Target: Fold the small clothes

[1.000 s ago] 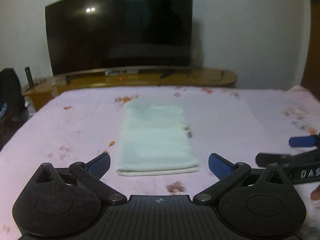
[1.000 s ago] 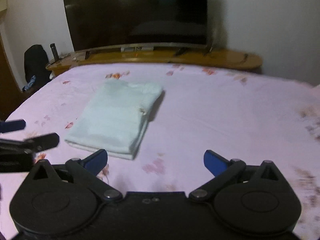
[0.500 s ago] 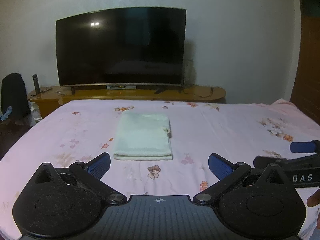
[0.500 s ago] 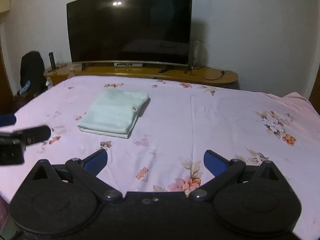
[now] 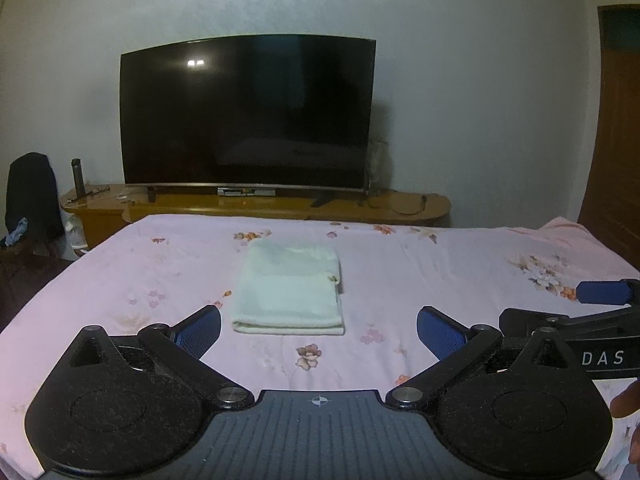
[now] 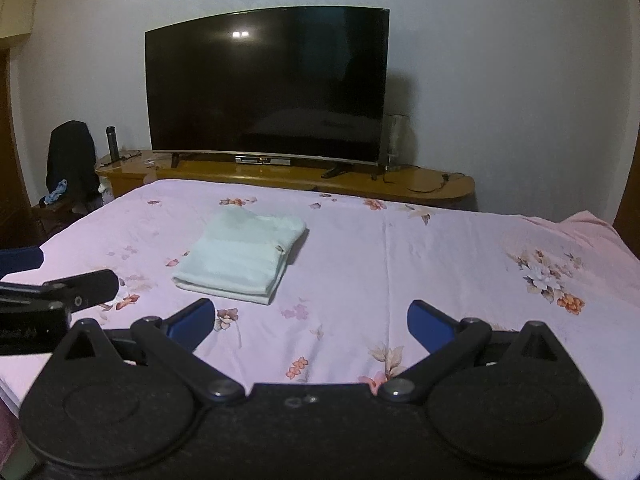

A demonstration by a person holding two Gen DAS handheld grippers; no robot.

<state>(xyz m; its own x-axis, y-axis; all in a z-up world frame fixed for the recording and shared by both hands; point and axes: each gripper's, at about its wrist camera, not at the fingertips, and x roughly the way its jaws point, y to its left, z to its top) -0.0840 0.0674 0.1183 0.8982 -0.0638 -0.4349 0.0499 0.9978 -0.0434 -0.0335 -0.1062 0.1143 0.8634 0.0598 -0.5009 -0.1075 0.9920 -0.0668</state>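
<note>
A pale mint cloth (image 5: 290,288) lies folded into a neat rectangle on the pink flowered bedsheet (image 5: 440,272), ahead of both grippers. In the right wrist view the same folded cloth (image 6: 244,254) sits ahead and to the left. My left gripper (image 5: 319,332) is open and empty, held back from the cloth's near edge. My right gripper (image 6: 310,324) is open and empty too, to the right of the cloth and well short of it. Each gripper shows at the edge of the other's view.
A large dark television (image 5: 248,114) stands on a low wooden cabinet (image 5: 256,204) beyond the bed's far edge. A dark bag (image 5: 32,196) rests at the left of the room, a wooden door (image 5: 616,128) at the right. A bottle (image 6: 112,142) stands on the cabinet.
Both grippers have pulled back and up from the folded cloth, so it looks smaller and farther. The cloth has stayed in place.
</note>
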